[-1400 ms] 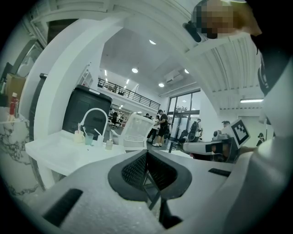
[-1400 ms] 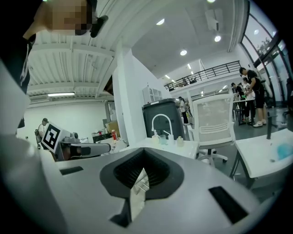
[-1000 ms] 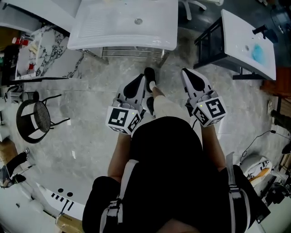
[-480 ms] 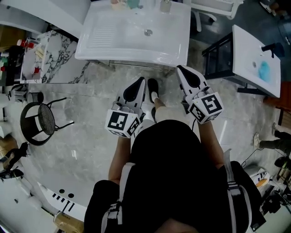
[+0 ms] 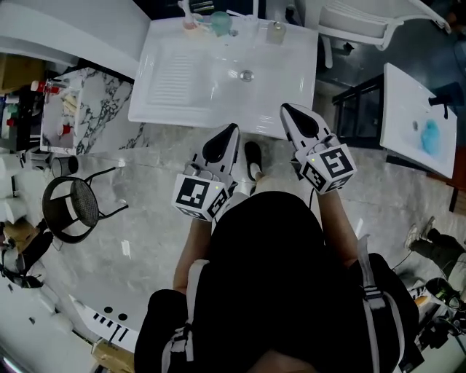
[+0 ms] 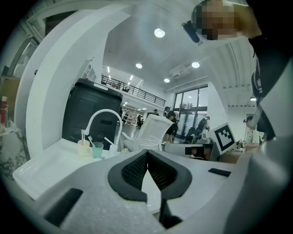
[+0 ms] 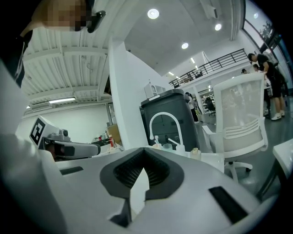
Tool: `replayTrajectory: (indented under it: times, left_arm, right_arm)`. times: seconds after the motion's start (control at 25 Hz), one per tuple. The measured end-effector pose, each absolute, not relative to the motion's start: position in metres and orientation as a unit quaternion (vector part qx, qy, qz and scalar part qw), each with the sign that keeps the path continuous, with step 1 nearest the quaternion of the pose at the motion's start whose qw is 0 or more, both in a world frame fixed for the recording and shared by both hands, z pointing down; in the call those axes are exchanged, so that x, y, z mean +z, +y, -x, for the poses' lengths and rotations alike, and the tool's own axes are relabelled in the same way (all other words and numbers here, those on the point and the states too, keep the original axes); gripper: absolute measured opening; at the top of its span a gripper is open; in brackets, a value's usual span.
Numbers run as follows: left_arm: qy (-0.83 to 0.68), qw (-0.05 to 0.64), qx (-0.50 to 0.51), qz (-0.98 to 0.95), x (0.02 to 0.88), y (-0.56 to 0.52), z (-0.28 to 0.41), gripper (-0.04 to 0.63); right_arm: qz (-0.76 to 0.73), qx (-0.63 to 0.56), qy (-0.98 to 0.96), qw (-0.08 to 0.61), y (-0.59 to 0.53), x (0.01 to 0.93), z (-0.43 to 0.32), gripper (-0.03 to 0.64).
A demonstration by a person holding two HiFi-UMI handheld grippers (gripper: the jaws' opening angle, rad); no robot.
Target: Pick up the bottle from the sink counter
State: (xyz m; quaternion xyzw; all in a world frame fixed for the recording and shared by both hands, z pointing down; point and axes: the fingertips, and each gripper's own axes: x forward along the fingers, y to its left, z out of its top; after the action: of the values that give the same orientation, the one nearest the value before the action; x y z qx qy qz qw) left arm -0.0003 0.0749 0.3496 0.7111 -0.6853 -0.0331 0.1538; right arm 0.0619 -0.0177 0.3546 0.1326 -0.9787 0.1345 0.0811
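The bottle [image 5: 276, 30] is small and pale with a yellowish cap. It stands at the back right edge of the white sink counter [image 5: 167, 87]. In the right gripper view the bottle [image 7: 195, 152] stands right of the curved tap [image 7: 165, 121]. My left gripper [image 5: 228, 131] and right gripper [image 5: 286, 109] are held side by side, short of the counter's front edge, and both are shut and empty. The left gripper [image 6: 147, 151] points at the counter, and its body hides the bottle in that view. The right gripper [image 7: 144, 151] points towards the tap and bottle, well short of them.
A pink cup [image 5: 191, 24], a teal cup [image 5: 220, 20] and a white cup [image 7: 180, 147] stand by the tap. A white chair [image 5: 364, 18] is behind the counter on the right. A second white basin on a black stand [image 5: 419, 131], a marble-topped table [image 5: 80, 102] and a black wire stool [image 5: 69, 207] flank the floor.
The person has walked up to the sink counter, which now fills more of the head view, with the cups and bottle in sight. Both grippers stayed shut and moved forward together.
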Motion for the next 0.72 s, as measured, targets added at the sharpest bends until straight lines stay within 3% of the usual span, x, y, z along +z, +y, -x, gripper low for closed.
replayTrajectory:
  times: [0.72]
  left_arm:
    - [-0.682,0.157,-0.036,-0.713,0.35,0.003,0.041,0.018]
  right_arm:
    - [-0.127,0.14,-0.978,0.085,-0.087,0.371,0.003,0.003]
